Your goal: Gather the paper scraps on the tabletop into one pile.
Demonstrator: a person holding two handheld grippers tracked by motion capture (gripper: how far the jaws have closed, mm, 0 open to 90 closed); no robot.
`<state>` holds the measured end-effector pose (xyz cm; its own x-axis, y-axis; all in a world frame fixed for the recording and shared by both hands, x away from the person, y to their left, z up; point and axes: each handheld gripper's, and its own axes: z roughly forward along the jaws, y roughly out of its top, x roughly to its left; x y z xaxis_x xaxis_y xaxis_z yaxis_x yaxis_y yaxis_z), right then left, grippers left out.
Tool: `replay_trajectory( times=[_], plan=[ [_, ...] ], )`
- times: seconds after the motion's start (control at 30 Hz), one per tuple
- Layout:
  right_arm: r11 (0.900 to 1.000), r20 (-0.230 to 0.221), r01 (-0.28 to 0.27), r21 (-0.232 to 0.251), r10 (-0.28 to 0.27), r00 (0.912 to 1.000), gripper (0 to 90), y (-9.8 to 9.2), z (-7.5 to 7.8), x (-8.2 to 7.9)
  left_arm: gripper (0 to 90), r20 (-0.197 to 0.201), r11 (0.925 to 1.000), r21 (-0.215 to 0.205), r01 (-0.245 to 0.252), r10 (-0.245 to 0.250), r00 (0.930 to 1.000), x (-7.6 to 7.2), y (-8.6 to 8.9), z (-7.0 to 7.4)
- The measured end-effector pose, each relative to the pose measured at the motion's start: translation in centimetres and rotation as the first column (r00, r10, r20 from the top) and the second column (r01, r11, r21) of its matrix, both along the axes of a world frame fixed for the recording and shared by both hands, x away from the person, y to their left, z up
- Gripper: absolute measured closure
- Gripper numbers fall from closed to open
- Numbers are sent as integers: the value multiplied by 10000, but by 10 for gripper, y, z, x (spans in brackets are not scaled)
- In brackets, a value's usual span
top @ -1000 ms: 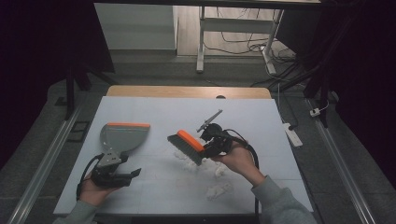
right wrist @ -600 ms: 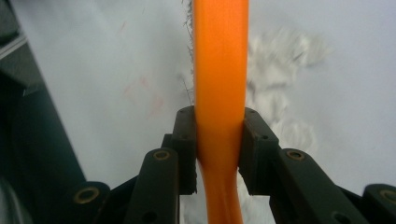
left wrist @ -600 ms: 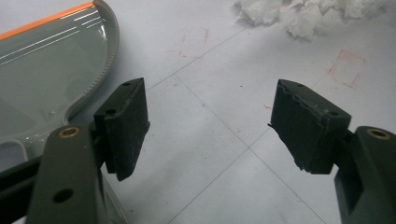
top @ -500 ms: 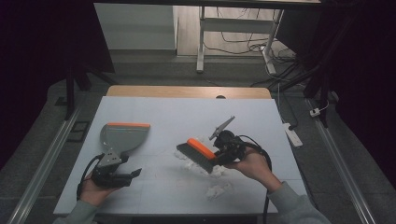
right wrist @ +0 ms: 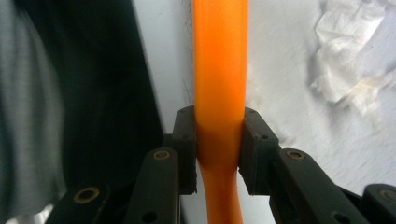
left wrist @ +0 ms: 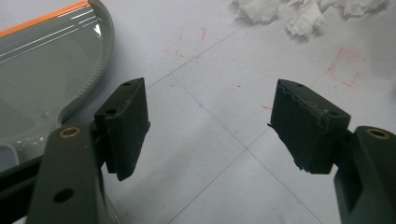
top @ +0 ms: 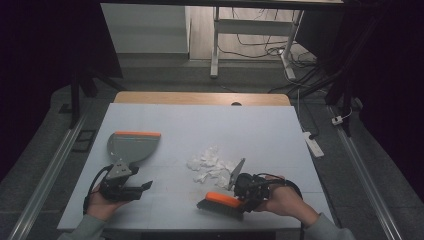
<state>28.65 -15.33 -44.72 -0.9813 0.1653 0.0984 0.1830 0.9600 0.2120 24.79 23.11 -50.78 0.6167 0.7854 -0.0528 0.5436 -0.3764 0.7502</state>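
A hand brush (top: 221,202) with an orange back and dark bristles lies near the table's front edge, and my right gripper (top: 243,194) is shut on its orange handle (right wrist: 219,93). A heap of torn white paper scraps (top: 212,165) lies just beyond the brush. The scraps (right wrist: 348,70) show to the right of the handle in the right gripper view. A grey dustpan (top: 131,145) with an orange lip rests at the left. My left gripper (top: 145,186) stands open just in front of the dustpan (left wrist: 46,65), its fingers (left wrist: 126,126) holding nothing.
The white table top (top: 210,125) has a wooden far edge. A white power strip (top: 313,144) lies off the table's right side. Metal rails run along both sides on the floor, and a desk frame with cables stands behind.
My right gripper has carried the brush from the table's middle toward the front edge, behind the paper scraps. The left gripper and dustpan have stayed put.
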Motion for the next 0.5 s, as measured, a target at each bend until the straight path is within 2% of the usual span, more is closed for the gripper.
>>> replay_trajectory(
  times=[0.07,0.23,0.37,0.5],
  plan=[
    [9998,225,-55,-178,59,9997,704,5,0,5,288,-8,10000,-10,-22,22,10000,0,0,0],
    [9999,575,-43,-134,50,9983,704,17,-3,28,288,-1,10000,-14,-35,35,10000,0,1,0],
    [9992,1378,392,-73,-379,9897,705,24,1,55,288,6,10000,-10,-38,38,10000,0,1,0],
    [9959,1674,852,311,-892,9818,705,28,0,79,288,6,10000,-5,-40,40,10000,0,2,0]
  ],
)
